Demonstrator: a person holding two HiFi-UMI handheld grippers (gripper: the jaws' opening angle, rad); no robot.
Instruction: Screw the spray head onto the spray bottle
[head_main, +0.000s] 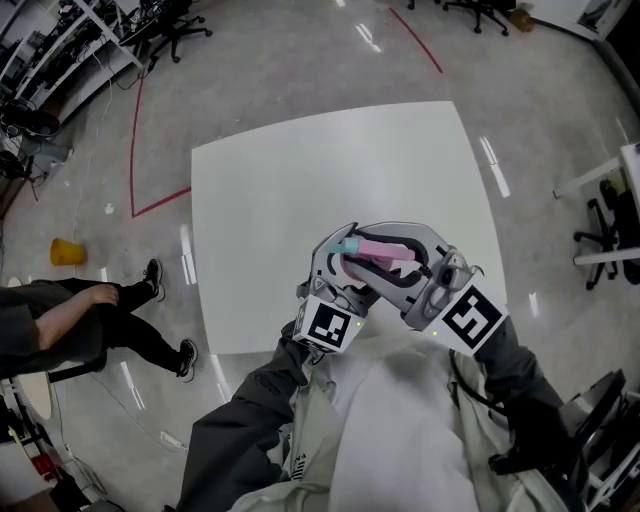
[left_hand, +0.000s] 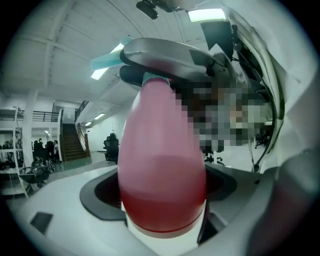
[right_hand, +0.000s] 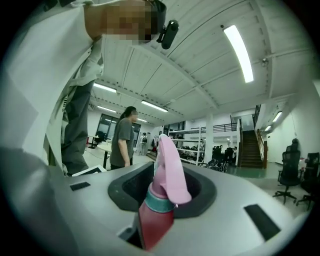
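Observation:
I hold a pink spray bottle (head_main: 380, 247) in the air in front of my chest, over the near edge of the white table (head_main: 300, 190). In the left gripper view the bottle (left_hand: 162, 160) fills the middle. Its base sits between the jaws of my left gripper (left_hand: 165, 222), with a dark gap beside it, so that gripper stands open. My right gripper (right_hand: 152, 235) is shut on the spray head (right_hand: 170, 170), just below its teal collar (right_hand: 159, 202). The teal nozzle (left_hand: 107, 61) sticks out to the left at the bottle's top. In the head view the left gripper (head_main: 335, 275) and right gripper (head_main: 375, 255) nearly touch.
A person sits on the floor side at the left (head_main: 90, 320), near a yellow object (head_main: 66, 252). Another person (right_hand: 122, 137) stands in the right gripper view. Office chairs (head_main: 610, 240) and desks stand at the room's edges, and red tape lines (head_main: 135, 150) mark the floor.

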